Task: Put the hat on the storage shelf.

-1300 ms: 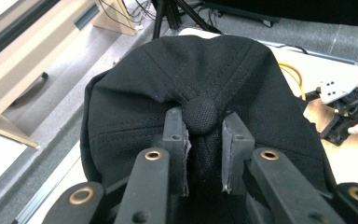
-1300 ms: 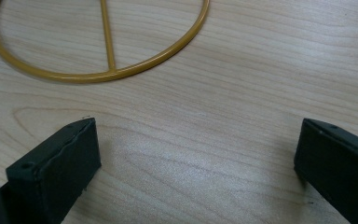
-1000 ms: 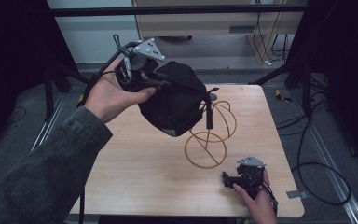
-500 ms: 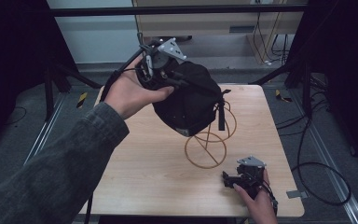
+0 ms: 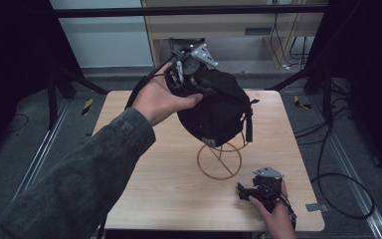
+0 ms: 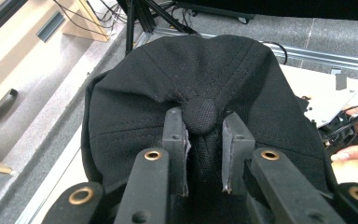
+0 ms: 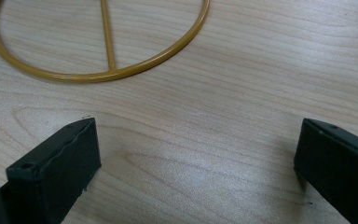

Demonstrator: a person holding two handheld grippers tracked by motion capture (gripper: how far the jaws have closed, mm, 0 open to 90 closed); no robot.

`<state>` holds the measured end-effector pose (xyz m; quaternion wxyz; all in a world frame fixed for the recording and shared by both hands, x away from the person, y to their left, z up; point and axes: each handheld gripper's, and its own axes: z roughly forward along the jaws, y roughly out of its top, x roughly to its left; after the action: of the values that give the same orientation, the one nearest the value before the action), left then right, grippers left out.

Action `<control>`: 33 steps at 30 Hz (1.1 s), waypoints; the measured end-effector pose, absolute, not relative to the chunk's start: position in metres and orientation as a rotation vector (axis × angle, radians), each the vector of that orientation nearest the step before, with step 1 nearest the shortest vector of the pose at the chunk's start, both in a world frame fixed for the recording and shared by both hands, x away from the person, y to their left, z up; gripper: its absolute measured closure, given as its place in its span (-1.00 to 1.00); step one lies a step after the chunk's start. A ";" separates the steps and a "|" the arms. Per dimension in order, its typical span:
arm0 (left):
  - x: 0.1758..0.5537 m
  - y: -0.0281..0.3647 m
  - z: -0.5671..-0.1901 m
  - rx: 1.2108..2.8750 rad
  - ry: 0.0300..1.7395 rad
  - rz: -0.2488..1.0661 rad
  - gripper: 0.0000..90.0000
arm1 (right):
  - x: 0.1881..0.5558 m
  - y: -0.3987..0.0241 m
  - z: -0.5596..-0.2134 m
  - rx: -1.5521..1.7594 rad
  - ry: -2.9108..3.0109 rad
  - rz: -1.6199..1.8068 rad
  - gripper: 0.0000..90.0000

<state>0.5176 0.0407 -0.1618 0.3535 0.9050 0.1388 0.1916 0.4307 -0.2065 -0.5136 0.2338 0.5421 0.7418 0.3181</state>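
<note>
**Black cap pinched at its crown above the wire stand**

In the high view, the left gripper [image 5: 191, 69] sits in the upper middle of the frame, held in the person's left hand [image 5: 161, 99], whose grey sleeve [image 5: 79, 184] runs down to the lower left. It carries a black cap [image 5: 216, 112] over a gold wire stand [image 5: 220, 160] that rests on the wooden worktop [image 5: 144, 189] at the centre; the cap covers the stand's upper part, and whether the two touch cannot be told. A strap of the cap [image 5: 249, 123] hangs down on its right side. The right gripper [image 5: 258, 189] lies low on the worktop in the lower right, held by the right hand [image 5: 273, 216], near the stand's ring base but apart from it.

In the left gripper view, the fingers [image 6: 176, 140] are clenched on the cap's crown, either side of its top button [image 6: 201, 115], at the centre of the frame.

In the right gripper view, the fingers [image 7: 58, 163] are released and spread wide at the lower corners, with bare worktop between them. The stand's ring curves across the upper left
</note>
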 end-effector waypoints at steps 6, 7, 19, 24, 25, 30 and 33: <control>0.521 0.025 -0.168 2.370 0.336 0.488 0.66 | 0.431 -0.207 -0.514 1.488 2.038 0.873 -0.99; 0.521 0.025 -0.168 2.370 0.336 0.488 0.66 | 0.431 -0.207 -0.513 1.489 2.038 0.871 -0.99; 0.526 0.015 -0.184 2.398 0.335 0.480 0.66 | 0.431 -0.207 -0.513 1.488 2.039 0.870 -0.99; 0.530 0.010 -0.193 2.413 0.341 0.468 0.65 | 0.431 -0.207 -0.513 1.489 2.039 0.871 -0.99; 0.530 0.010 -0.193 2.413 0.341 0.468 0.65 | 0.431 -0.207 -0.513 1.489 2.039 0.871 -0.99; 0.531 0.003 -0.200 2.419 0.336 0.468 0.65 | 0.431 -0.207 -0.513 1.489 2.039 0.871 -0.99; 0.534 0.000 -0.203 2.427 0.337 0.462 0.64 | 0.431 -0.207 -0.513 1.489 2.039 0.871 -0.99</control>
<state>0.5335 0.0002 -0.2029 0.3186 0.9226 0.1280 0.1756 0.4306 -0.2066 -0.5134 0.2332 0.5420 0.7425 0.3170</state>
